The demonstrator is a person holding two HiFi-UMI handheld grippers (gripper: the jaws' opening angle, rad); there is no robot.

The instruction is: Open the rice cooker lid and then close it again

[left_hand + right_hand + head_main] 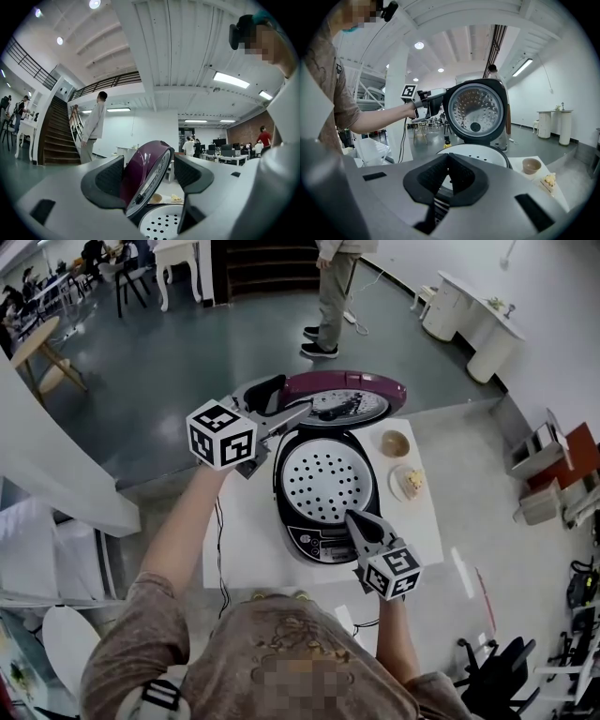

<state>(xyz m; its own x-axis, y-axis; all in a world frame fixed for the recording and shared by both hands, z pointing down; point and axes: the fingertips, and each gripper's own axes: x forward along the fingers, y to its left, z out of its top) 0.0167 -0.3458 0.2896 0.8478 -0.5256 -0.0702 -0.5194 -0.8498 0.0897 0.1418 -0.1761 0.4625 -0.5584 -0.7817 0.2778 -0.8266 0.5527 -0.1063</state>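
The rice cooker (319,542) stands on a white table (242,538) with its purple lid (349,397) swung up at the back. A white perforated inner plate (326,480) shows in the pot. My left gripper (289,407) is open, and its jaws straddle the lid's left edge. In the left gripper view the lid (139,174) stands between the pads, close to the left pad (108,180), with a gap on the right side. My right gripper (352,517) is shut on nothing, over the cooker's front rim. The right gripper view shows the lid's metal underside (476,108) beyond the gripper (449,161).
A small bowl (395,442) and a plate of food (409,482) sit on the table to the right of the cooker. A cable (221,554) hangs off the table's left side. A person (333,296) stands on the floor beyond the table.
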